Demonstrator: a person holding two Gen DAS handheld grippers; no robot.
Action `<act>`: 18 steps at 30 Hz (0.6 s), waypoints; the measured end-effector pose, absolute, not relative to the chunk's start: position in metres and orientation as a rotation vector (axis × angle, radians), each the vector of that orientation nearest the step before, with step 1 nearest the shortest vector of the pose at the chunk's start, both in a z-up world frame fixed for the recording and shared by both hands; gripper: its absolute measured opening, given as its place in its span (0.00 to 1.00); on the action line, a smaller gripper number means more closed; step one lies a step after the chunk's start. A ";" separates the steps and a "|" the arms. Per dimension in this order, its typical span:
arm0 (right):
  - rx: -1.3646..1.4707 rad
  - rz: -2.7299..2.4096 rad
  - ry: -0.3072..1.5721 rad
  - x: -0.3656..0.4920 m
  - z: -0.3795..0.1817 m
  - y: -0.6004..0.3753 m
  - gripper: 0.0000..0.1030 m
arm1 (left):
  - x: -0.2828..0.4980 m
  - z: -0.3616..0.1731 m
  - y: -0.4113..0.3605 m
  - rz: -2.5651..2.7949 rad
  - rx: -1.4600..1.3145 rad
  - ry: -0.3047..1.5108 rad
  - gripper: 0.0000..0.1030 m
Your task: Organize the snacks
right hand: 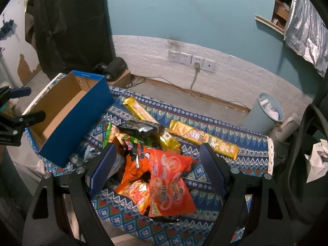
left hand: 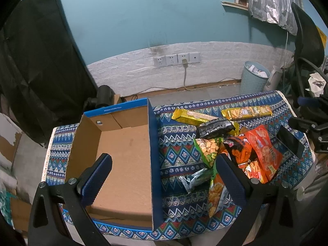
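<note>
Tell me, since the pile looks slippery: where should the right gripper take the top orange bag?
Probably by its near bottom edge, from above. The orange bag lies flat on top of the pile, centred between the open right gripper fingers, with that edge overhanging free.

The blue box (left hand: 123, 153) is bare inside, with lots of room to reach in from above. Its tall side wall (left hand: 153, 164) stands between that room and the snack pile (right hand: 160, 164) at 3 o'clock. The snacks lie heaped and touching, leaving little tabletop (left hand: 178, 153) showing.
</note>
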State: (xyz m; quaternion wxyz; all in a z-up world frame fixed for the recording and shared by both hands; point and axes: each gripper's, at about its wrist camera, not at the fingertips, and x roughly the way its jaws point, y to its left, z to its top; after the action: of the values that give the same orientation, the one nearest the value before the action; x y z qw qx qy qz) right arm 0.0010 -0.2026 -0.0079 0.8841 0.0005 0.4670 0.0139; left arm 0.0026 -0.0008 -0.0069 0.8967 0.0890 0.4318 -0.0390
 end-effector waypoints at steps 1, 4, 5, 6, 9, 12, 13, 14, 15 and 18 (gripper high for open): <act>0.000 0.030 0.972 0.001 -0.008 -0.203 0.79 | 0.002 -0.007 -0.001 -0.081 0.185 0.894 0.99; 0.008 0.034 0.974 0.000 -0.008 -0.205 0.79 | 0.002 -0.007 -0.001 -0.081 0.185 0.894 0.99; 0.009 0.035 0.974 0.000 -0.008 -0.205 0.79 | 0.002 -0.007 -0.002 -0.080 0.186 0.893 0.99; 0.009 0.036 0.973 0.000 -0.008 -0.205 0.79 | 0.002 -0.007 -0.002 -0.080 0.186 0.893 0.99; 0.011 0.034 0.973 0.000 -0.007 -0.205 0.79 | 0.002 -0.007 -0.001 -0.080 0.185 0.895 0.99; 0.009 0.034 0.973 0.000 -0.007 -0.205 0.79 | 0.002 -0.007 -0.001 -0.081 0.186 0.896 0.99; 0.009 0.033 0.974 0.001 -0.007 -0.205 0.79 | 0.002 -0.007 -0.001 -0.081 0.186 0.896 0.99; 0.010 0.035 0.974 0.001 -0.007 -0.206 0.79 | 0.002 -0.007 -0.001 -0.081 0.186 0.896 0.99; 0.010 0.035 0.974 0.000 -0.007 -0.205 0.79 | 0.002 -0.007 -0.001 -0.082 0.185 0.897 0.99; 0.009 0.035 0.974 0.000 -0.007 -0.206 0.79 | 0.002 -0.008 -0.001 -0.082 0.187 0.897 0.99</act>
State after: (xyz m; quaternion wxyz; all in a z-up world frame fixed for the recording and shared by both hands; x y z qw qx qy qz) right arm 0.0005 -0.2055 -0.0069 0.8835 0.0044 0.4681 0.0168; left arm 0.0018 -0.0014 -0.0075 0.8962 0.0900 0.4327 -0.0396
